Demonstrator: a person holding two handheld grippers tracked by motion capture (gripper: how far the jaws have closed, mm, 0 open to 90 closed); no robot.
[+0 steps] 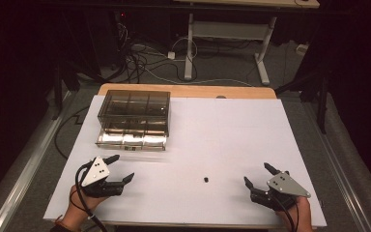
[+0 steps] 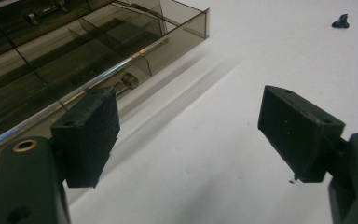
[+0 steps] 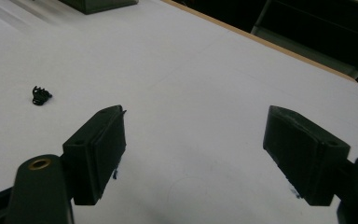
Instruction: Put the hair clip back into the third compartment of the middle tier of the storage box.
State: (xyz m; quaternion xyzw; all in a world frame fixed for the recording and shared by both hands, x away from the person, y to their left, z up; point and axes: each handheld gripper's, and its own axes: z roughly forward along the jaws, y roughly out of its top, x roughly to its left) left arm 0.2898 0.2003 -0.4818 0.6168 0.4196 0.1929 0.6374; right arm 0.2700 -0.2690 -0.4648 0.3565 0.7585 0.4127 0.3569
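High view: white-covered wooden table (image 1: pixel 232 140) in a dark room, cables and a second desk's legs on the floor beyond. Smoky translucent plastic compartment box (image 1: pixel 134 118) sits at 10 o'clock on the sheet, a tray drawn out toward the person. Small black clip-like part (image 1: pixel 206 180) lies alone on the sheet at about 6 o'clock, between the two tools. Left tool (image 1: pixel 122 169) rests near the front left edge, jaws spread wide, nothing held; the part lies off at its 3 o'clock. Right tool (image 1: pixel 258 175) near the front right, jaws likewise wide apart and empty; the part lies at its 9 o'clock and looks somewhat nearer to this hand. Left gripper view: left tool (image 2: pixel 189 135) gaping over bare sheet, box just beside the left jaw, part (image 2: pixel 340 21) far off at 1 o'clock. Right gripper view: right tool (image 3: pixel 193 149) gaping, part (image 3: pixel 41 95) at 10 o'clock, well clear of the jaws. Too small to tell any long axis. Judgement: the right hand has the shorter reach.
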